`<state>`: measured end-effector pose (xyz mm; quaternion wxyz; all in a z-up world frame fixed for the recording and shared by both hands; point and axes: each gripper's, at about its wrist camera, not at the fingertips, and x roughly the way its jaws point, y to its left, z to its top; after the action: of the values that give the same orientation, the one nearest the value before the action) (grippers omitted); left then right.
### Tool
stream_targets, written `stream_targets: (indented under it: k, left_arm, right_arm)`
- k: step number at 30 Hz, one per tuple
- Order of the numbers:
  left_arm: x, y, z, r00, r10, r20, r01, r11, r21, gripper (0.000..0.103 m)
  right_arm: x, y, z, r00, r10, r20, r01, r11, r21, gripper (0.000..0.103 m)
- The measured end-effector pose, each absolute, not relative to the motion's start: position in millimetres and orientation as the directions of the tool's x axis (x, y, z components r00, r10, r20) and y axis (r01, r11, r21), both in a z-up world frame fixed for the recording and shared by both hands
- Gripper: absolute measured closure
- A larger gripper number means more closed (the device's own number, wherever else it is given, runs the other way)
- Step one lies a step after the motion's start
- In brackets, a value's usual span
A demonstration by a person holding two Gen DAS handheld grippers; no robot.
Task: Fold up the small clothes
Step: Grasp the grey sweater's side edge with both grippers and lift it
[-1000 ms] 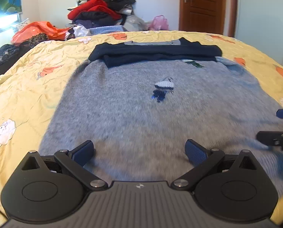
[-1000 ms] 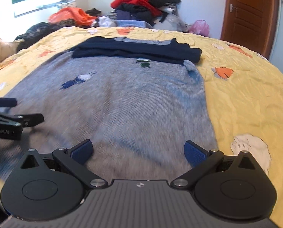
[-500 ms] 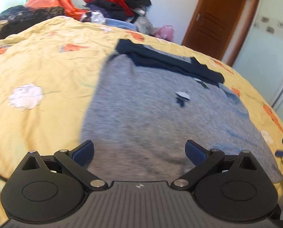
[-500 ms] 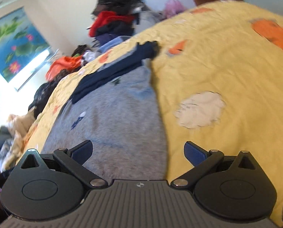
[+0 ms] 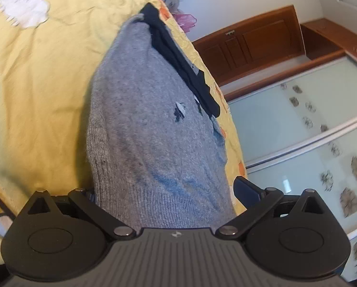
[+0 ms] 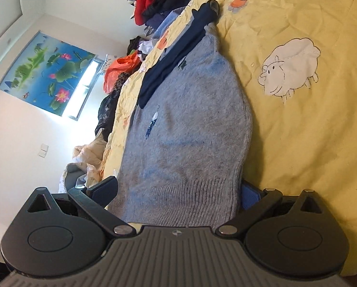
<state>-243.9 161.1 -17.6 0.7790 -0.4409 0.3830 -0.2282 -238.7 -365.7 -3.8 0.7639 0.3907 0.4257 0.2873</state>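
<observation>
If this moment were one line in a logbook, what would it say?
stage: grasping hem | left gripper: open, straddling grey sweater hem | right gripper: open, straddling hem | navy garment: folded, at sweater's far end | surface: yellow bedspread

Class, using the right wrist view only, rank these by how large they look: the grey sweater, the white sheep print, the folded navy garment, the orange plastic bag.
1. grey sweater
2. folded navy garment
3. white sheep print
4. orange plastic bag, which is also farthest away

Navy garment and sheep look close.

A bedroom in a home: a big bed with a yellow sheep quilt [image 6: 298,119], piled clothes [image 6: 159,7] at top, a wooden door [image 5: 257,40] upper right.
</observation>
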Motion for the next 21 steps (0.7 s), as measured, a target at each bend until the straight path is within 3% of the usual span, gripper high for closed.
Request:
stream_targets:
  k: [8, 9, 11, 13, 17, 20, 21]
  left_arm:
    - [-244.0, 163.2, -13.4, 0.595, -0.676, -0.435, -0.003, 0.539, -0.842, 0.001]
    - [-244.0, 161.6, -11.7, 0.597, -0.666, -0.447, -0.006, 0.553, -0.833, 0.005]
    - [-241.4, 156.1, -6.6, 0.594, -0.631, -0.5, -0.009, 0.616, -0.788, 0.016]
    - [-240.2, 150.5, -0.9, 0.58, -0.599, -0.553, 0.001, 0.679, -0.734, 0.024]
    - [-240.6, 140.7, 5.9, 0.551, -0.574, -0.606, 0.043, 0.745, -0.666, 0.03]
    - [-241.3, 136.6, 3.2, 0.534, -0.534, -0.656, 0.028, 0.786, -0.617, 0.076]
    - [-240.9, 137.5, 2.0, 0.53, -0.523, -0.667, 0.016, 0.793, -0.609, 0.086]
  right_arm:
    - [-233.0, -356.9, -0.9, 0.465, 0.756, -0.461, -0.125, 0.571, 0.811, 0.002]
    - [-233.2, -357.4, -1.1, 0.473, 0.752, -0.459, -0.119, 0.571, 0.812, 0.003]
    - [-232.8, -360.6, -4.0, 0.486, 0.737, -0.47, -0.106, 0.583, 0.805, 0.019]
    - [-233.4, -362.8, -7.7, 0.488, 0.73, -0.478, -0.101, 0.592, 0.8, 0.027]
    - [-234.3, -363.6, -8.4, 0.487, 0.731, -0.478, -0.107, 0.593, 0.798, 0.029]
    - [-234.4, -363.6, -10.3, 0.485, 0.722, -0.494, -0.101, 0.607, 0.788, 0.039]
    - [-234.5, -363.6, -12.5, 0.479, 0.714, -0.511, -0.091, 0.619, 0.78, 0.054]
